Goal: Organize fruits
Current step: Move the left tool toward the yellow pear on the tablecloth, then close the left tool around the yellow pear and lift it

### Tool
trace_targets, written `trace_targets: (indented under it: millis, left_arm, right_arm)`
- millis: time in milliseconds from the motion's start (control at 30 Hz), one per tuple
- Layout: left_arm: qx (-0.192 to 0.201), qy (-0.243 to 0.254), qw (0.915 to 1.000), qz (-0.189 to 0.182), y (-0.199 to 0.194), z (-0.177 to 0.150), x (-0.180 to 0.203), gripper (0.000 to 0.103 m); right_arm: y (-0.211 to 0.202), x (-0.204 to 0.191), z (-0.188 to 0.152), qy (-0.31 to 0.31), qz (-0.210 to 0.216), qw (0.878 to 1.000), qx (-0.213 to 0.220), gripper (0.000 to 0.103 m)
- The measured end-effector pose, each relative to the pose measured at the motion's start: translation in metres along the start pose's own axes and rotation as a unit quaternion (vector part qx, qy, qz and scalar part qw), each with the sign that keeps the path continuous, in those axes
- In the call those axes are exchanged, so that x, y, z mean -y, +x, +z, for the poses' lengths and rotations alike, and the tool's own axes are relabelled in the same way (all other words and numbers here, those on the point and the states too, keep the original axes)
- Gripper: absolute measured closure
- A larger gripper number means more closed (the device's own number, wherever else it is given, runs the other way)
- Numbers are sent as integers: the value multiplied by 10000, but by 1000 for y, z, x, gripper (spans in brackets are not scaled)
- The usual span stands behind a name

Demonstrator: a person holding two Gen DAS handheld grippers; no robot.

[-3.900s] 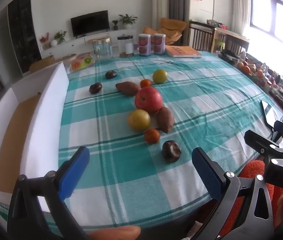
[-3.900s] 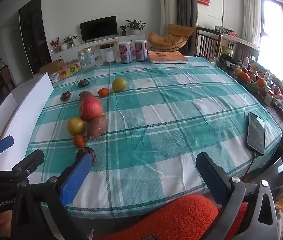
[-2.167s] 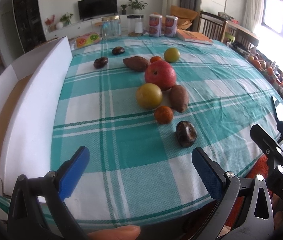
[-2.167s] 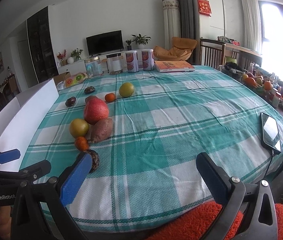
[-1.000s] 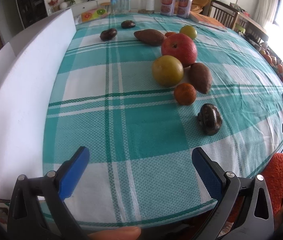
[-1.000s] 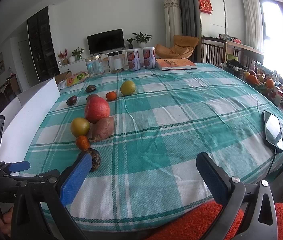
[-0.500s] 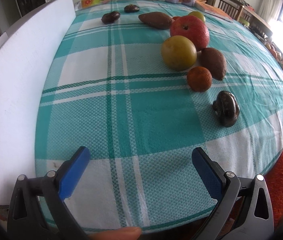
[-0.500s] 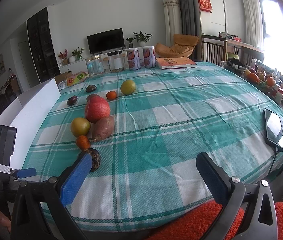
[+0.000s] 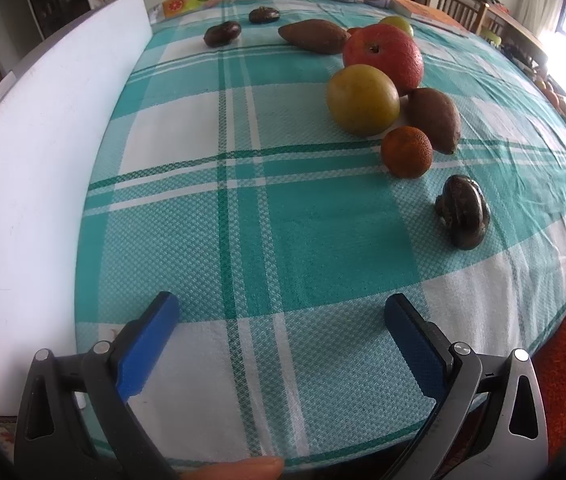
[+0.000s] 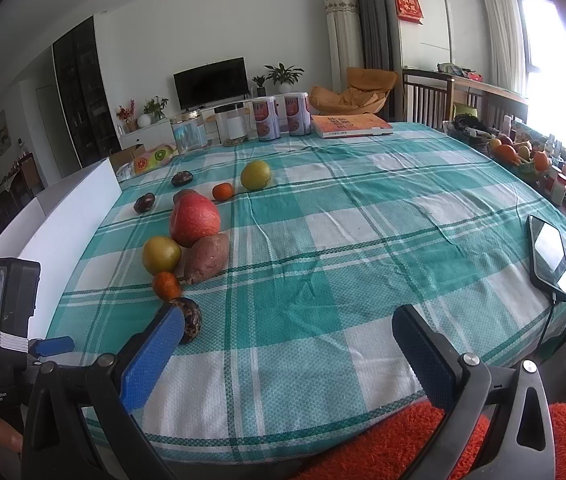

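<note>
Fruits lie in a loose row on the teal checked tablecloth [image 9: 283,240]: a dark wrinkled fruit [image 9: 462,217], a small orange [image 9: 406,151], a yellow-green round fruit [image 9: 362,99], a brown sweet potato [image 9: 436,119], a big red apple [image 9: 383,57], and more behind. My left gripper [image 9: 281,326] is open and empty, low over the cloth's near edge, left of the dark fruit. My right gripper [image 10: 289,338] is open and empty at the near table edge; its left finger hides part of the dark fruit [image 10: 190,320]. The left gripper also shows in the right wrist view [image 10: 49,346].
A white box wall [image 9: 43,168] runs along the table's left side. Jars and cans [image 10: 279,118], a book [image 10: 351,125] and a snack pack stand at the far end. A phone on a cable [image 10: 549,254] lies at the right edge. An orange cushion [image 10: 423,444] is below.
My left gripper has moved forward and down toward the cloth, so the fruits look closer and larger. The right gripper has barely moved. Both stay open.
</note>
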State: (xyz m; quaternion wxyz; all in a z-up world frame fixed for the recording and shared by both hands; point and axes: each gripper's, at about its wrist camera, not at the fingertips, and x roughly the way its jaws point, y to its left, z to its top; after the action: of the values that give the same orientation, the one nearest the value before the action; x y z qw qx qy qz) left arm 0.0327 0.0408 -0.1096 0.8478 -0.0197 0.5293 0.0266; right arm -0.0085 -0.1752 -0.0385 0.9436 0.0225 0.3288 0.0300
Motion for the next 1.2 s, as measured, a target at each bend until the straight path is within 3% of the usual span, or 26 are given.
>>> trace_targets:
  millis: [467,633,867,1200]
  left_arm:
    - [35,112,9999,-119,1,4,-3,1]
    - [180,-170,9958,-886,-12,27,-11,1]
    - [408,-116,9870,-1550,-25,75,-2,1]
    - [168,-157,9833,-1805,-11,104,-7,2]
  right_arm:
    - [1,-1,-1,83,42,9999,-58,0]
    - [2,-3,-1,111,71,9999,-61,0]
    - [0,5,1,171,132,9997,-93,0]
    - [-1,10,2,261,211,9994,-118,0]
